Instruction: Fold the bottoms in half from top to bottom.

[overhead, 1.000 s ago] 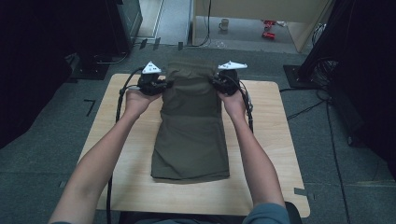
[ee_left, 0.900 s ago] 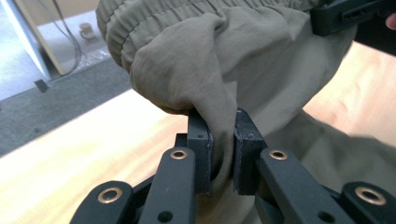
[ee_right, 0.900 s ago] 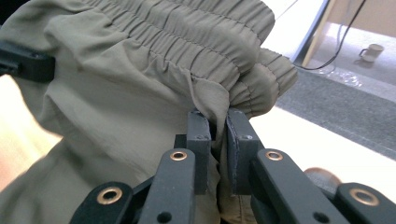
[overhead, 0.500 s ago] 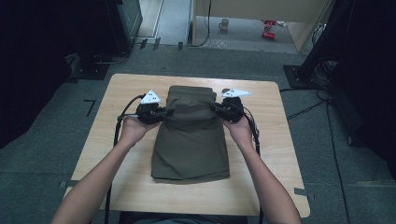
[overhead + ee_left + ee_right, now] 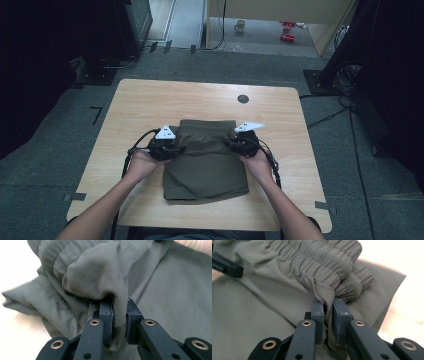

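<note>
Item: olive shorts, lying mid-table toward the near edge, waistband end now doubled over the lower half.

Change: both hands have carried the waistband from the far edge toward the near one and lowered it; the fold looks nearly laid, release likely next.

Left gripper: fingers nearly closed, pinching cloth at the shorts' left side. Right gripper: likewise on the elastic waistband's right corner.

Room: bare table beyond the shorts to the far edge; narrower strips left, right and near.
</note>
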{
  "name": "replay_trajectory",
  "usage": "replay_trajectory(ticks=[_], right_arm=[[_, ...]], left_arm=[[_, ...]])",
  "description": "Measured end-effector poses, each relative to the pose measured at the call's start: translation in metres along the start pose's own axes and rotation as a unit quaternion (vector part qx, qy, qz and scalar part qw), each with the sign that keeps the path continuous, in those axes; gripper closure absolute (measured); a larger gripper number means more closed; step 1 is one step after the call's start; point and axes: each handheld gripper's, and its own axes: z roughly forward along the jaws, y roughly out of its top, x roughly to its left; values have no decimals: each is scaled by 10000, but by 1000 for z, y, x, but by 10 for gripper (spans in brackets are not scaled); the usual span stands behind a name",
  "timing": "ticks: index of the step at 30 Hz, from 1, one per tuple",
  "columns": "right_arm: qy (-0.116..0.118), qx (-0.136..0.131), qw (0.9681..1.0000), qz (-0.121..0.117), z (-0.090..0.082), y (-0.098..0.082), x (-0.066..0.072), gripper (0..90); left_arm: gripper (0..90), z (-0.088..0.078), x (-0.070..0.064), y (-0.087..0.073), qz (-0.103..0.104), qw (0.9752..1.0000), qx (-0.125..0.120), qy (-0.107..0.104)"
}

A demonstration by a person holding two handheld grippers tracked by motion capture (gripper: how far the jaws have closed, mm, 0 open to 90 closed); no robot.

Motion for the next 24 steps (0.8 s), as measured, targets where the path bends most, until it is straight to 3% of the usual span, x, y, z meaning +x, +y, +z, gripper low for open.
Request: replay_trajectory(ticks=[5, 11, 15, 19, 24], right_arm=[[-50, 293, 9994, -164, 7, -12, 2, 808], [-67, 280, 9995, -110, 14, -15, 3, 809], [-117, 212, 9996, -123, 20, -14, 2, 809], [-139, 181, 9997, -99, 22, -12, 1, 800], [-42, 198, 9998, 41, 19, -9, -1, 685]], left_arm=[[799, 9, 7, -7, -150, 9997, 154, -111], [795, 14, 21, -6, -240, 9997, 86, -45], [790, 17, 33, -6, -486, 9988, -50, -104], [779, 16, 34, -6, -550, 9984, -71, -148], [704, 11, 33, -4, -648, 9976, -92, -238]])
